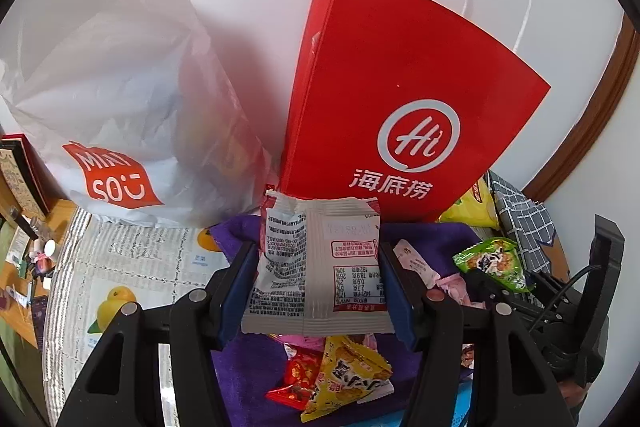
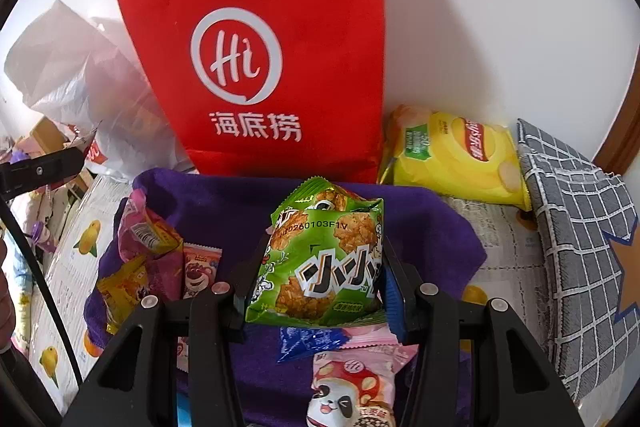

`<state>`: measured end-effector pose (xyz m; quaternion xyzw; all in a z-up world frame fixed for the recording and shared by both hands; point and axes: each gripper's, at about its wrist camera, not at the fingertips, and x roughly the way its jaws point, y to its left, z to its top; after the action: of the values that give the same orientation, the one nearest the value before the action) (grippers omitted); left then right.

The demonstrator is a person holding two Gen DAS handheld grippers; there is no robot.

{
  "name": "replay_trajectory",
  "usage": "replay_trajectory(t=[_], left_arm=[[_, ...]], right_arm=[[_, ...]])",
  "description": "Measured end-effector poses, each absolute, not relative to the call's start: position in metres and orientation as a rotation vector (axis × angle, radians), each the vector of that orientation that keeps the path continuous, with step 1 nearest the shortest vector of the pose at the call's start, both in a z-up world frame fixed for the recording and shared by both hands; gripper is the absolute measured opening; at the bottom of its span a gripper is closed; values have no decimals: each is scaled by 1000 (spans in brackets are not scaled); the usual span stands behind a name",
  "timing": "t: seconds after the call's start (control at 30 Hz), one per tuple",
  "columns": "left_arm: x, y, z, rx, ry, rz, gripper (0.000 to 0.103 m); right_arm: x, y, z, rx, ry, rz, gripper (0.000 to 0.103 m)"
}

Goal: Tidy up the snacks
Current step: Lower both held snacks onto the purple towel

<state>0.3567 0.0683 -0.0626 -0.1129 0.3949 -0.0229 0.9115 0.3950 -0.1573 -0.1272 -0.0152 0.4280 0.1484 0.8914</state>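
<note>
We log the red paper bag (image 1: 384, 87) upright against the wall, filling the upper centre of both views. A white plastic bag (image 1: 120, 99) sits at upper left in the left wrist view. A purple cloth (image 2: 420, 227) spreads below, strewn with small snacks. A yellow chip bag (image 2: 456, 159) lies at right centre beside the red bag. The left gripper (image 1: 320, 267) is clamped on a white snack packet (image 1: 320, 267), frame centre. The right gripper (image 2: 316, 275) is clamped on a green snack packet (image 2: 320, 259), frame centre.
</note>
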Motion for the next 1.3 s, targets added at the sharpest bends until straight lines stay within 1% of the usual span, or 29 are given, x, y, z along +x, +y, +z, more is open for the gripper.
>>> replay_trajectory(t=[0.43,0.97,1.3], left_arm=[[363,58,-75,-260,864,-115,58],[378,27,-97,-235,961,-170,58],[385,21,-110,-231,1018,-169,58]], right_arm=[[396,-156,-135,-58,912,315,49],[396,-178,-121,-45,882,295,49],[398,-171,-129,-64,909,303,49]])
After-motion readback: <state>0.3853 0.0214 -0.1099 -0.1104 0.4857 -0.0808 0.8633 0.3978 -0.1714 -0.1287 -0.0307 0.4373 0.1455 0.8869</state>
